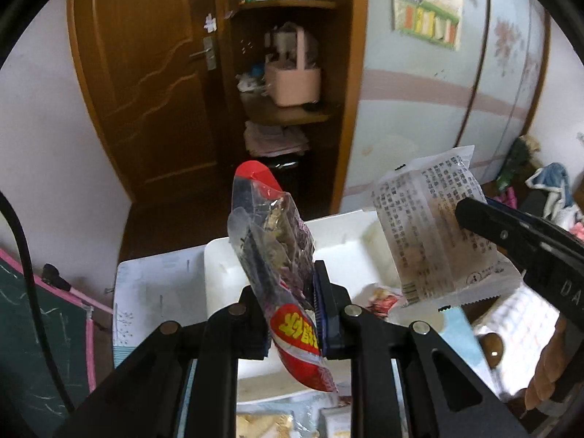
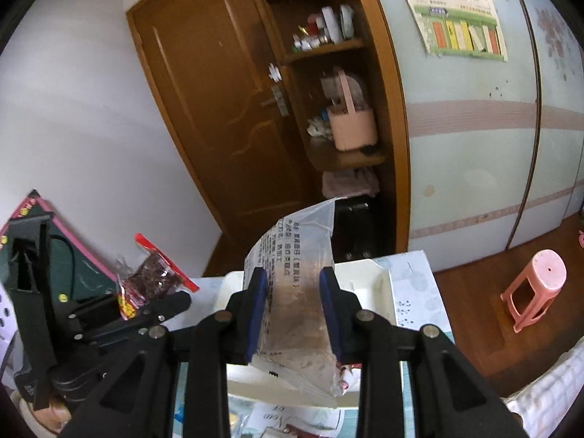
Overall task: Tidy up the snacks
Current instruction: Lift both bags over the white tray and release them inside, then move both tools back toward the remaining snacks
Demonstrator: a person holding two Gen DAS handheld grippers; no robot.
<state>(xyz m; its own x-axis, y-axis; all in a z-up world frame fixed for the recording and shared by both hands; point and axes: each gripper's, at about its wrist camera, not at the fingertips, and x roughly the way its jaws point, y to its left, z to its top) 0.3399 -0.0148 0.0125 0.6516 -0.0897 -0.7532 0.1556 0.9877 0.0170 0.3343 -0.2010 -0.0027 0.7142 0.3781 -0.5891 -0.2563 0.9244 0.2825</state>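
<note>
My left gripper (image 1: 292,314) is shut on a red and clear snack packet (image 1: 277,255) and holds it upright above a white tray (image 1: 226,281). My right gripper (image 2: 294,314) is shut on a clear wrapped snack with printed text (image 2: 299,292), also held above the white tray (image 2: 379,284). In the left wrist view the clear printed snack (image 1: 434,233) and the right gripper's finger (image 1: 511,233) show at the right. In the right wrist view the red packet (image 2: 153,281) and the left gripper (image 2: 160,306) show at the left.
More snack packets (image 1: 379,299) lie in the tray and below the grippers (image 1: 262,423). The table (image 1: 153,292) has a pale patterned cover. A pink stool (image 2: 536,292) stands on the floor at right. A green board (image 1: 43,328) leans at left. A wooden door and shelves are behind.
</note>
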